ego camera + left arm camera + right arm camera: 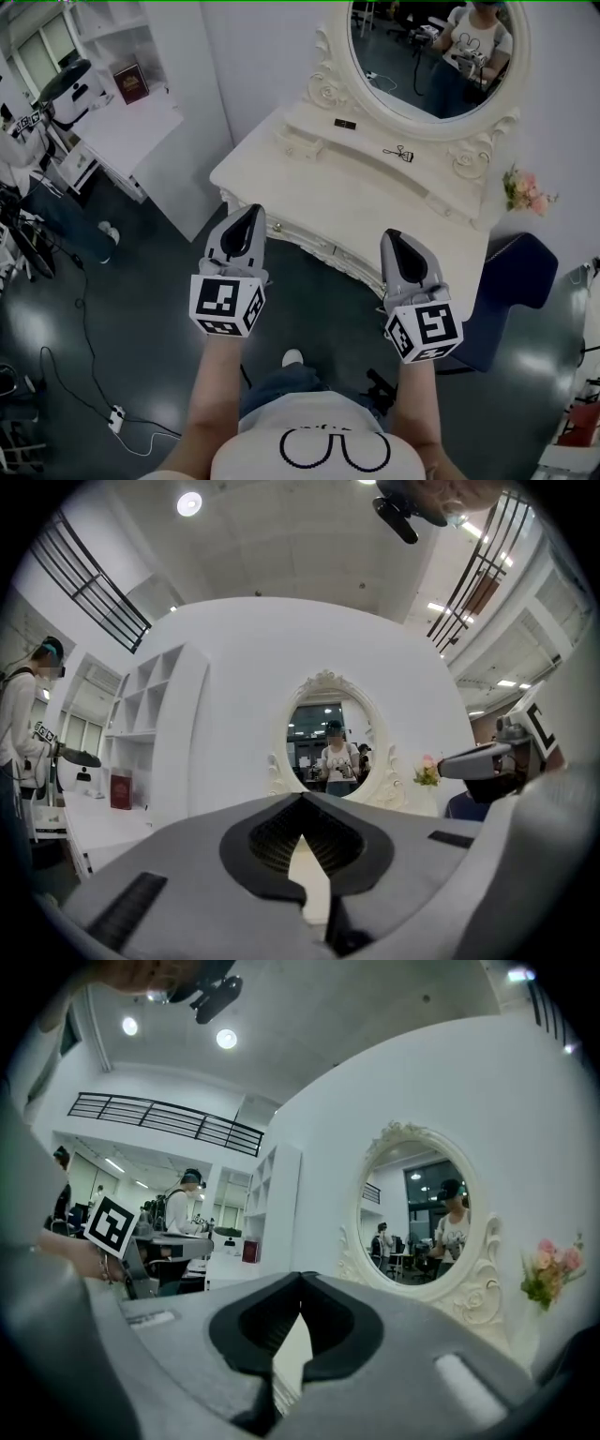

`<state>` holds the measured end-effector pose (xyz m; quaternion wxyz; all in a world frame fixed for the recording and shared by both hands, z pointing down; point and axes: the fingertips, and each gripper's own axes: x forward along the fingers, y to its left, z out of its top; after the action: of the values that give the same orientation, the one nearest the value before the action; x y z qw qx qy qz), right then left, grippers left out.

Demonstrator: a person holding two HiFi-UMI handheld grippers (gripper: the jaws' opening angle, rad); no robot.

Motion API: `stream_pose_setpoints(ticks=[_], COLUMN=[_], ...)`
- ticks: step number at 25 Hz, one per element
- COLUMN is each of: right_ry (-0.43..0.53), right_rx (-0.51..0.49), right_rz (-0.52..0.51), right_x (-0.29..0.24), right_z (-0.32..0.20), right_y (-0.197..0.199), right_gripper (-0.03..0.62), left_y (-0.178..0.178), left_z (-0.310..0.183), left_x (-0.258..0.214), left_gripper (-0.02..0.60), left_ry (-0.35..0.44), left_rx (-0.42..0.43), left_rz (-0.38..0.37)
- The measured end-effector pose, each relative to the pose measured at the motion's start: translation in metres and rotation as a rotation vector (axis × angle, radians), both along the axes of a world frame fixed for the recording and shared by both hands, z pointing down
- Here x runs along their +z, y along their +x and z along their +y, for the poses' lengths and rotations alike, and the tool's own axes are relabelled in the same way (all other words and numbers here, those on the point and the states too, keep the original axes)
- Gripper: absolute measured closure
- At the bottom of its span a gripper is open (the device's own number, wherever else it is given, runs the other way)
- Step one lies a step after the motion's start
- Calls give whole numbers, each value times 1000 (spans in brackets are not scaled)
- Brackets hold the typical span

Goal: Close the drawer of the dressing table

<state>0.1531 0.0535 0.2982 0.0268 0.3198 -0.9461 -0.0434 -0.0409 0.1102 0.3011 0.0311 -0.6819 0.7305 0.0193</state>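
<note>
Dark glossy floor (141, 356) fills the lower half of the head view. White dressing table (375, 202) sits at 12 to 1 o'clock from the person, its tabletop (356, 187) mostly bare. Oval mirror (441, 56) in a carved frame stands at the table's far side, at 12 o'clock in both gripper views, reflecting a person. Blue chair (517, 277) at 3 o'clock of the right tool, beside the table's right end. White shelf unit (112, 37) at 10 o'clock, red book (130, 82) on it. Drawer (323, 248) reads as part of the carved front rail on the near edge; cannot tell whether it is pushed in or sticking out. Left tool (251, 210) has its tip just in front of that rail near the left corner; the drawer front is at 2 to 3 o'clock of the tip, and contact is not clear. Right tool (392, 236) has its tip over the rail further right, with the drawer front at 9 o'clock of it. Both tools point level at the table, side by side, apart from each other. Left tool jaws pressed together with nothing between them; same on the right tool, tips meeting, empty. Pink flowers (527, 190) at the table's right end, at 1 o'clock of the right tool. Eyelash curler (398, 153) lies on the raised back ledge below the mirror.
</note>
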Motion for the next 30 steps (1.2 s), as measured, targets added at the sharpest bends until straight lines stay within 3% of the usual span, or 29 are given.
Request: stream_pose_setpoints(ticks=[6,17,25,30], right_ry=[-10,-70,-76,-88], right_rx=[30,34,63,112], right_rz=[17,19,26,33], right_x=[10,30,37,44], right_z=[-10,-67,-158,-216], right_y=[-39,-93,-151,-167], right_gripper=[592,592,592,592], left_y=[-48,-98,-155,-172], left_z=[-14,-67,-156,-225], left_x=[10,34,41,44], left_gripper=[583,583,583,583], left_ry=[0,-30,-75,-108], left_rx=[30,88,84,131], left_rz=[27,76,40,31])
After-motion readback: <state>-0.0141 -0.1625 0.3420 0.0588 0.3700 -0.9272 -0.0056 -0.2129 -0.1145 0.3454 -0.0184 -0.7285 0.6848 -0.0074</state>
